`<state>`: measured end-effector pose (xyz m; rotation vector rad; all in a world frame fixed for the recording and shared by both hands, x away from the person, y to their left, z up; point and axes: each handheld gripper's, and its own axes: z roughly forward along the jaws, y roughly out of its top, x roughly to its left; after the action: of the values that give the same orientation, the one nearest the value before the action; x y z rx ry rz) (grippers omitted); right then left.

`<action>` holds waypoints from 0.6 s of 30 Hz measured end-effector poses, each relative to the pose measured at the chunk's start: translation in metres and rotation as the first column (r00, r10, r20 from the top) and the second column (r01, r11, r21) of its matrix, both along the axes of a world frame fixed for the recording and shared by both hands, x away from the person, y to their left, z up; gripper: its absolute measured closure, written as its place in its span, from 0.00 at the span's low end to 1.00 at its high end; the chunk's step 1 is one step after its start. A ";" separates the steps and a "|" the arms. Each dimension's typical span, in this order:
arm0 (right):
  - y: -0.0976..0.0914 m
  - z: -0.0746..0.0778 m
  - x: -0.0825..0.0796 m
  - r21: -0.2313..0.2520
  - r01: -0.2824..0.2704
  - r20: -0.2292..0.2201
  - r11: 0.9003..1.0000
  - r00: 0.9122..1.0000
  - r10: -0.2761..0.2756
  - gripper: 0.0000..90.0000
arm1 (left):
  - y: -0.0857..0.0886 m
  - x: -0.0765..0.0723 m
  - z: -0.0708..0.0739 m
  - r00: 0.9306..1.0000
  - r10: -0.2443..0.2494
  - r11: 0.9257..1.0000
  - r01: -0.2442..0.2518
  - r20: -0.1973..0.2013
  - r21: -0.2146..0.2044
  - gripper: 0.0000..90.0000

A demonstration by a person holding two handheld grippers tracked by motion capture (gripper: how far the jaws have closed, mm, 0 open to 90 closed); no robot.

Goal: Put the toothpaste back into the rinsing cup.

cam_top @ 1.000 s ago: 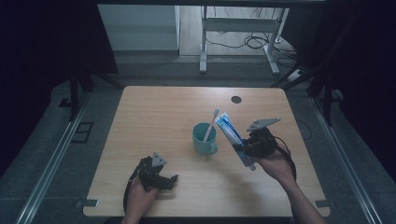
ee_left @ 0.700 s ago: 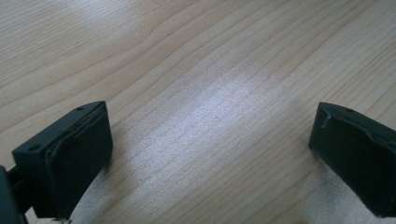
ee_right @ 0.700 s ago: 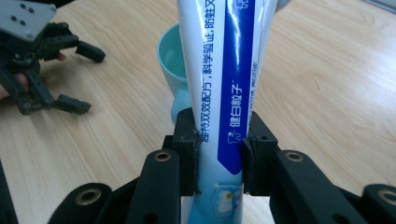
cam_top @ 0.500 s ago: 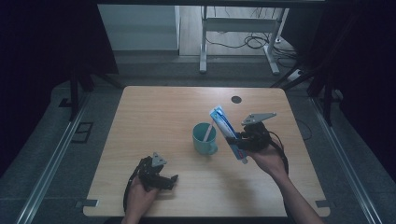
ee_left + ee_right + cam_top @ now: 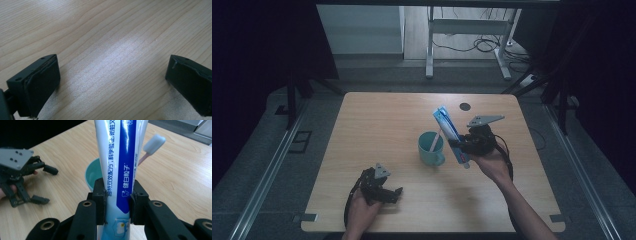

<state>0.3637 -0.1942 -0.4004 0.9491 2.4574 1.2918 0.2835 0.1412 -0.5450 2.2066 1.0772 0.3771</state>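
My right gripper (image 5: 460,145) (image 5: 117,202) is shut on a white and blue toothpaste tube (image 5: 449,131) (image 5: 122,162), held tilted above the table just right of a teal mug (image 5: 431,148) (image 5: 92,173). A pink toothbrush (image 5: 435,140) (image 5: 151,145) with a white head stands in the mug. My left gripper (image 5: 393,194) (image 5: 112,85) rests near the table's front edge, at the left, open, with bare wood between its fingers (image 5: 37,82).
The wooden table (image 5: 377,125) has a dark round cable hole (image 5: 465,106) at the back right. Beyond the far edge stand a metal desk frame (image 5: 472,30) and cables on the floor. Dark curtains flank both sides.
My right gripper has carried the toothpaste tube to the left and slightly up, closer to the mug. The left gripper has stayed put.
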 end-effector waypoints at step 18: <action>0.019 0.007 0.017 0.055 0.013 0.029 0.998 0.999 -0.015 0.79 | 0.000 0.000 0.000 1.000 0.000 1.000 0.000 0.000 0.002 0.00</action>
<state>0.3806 -0.1757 -0.3930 0.9518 2.4009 1.3653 0.2835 0.1413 -0.5449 2.2087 1.0777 0.3786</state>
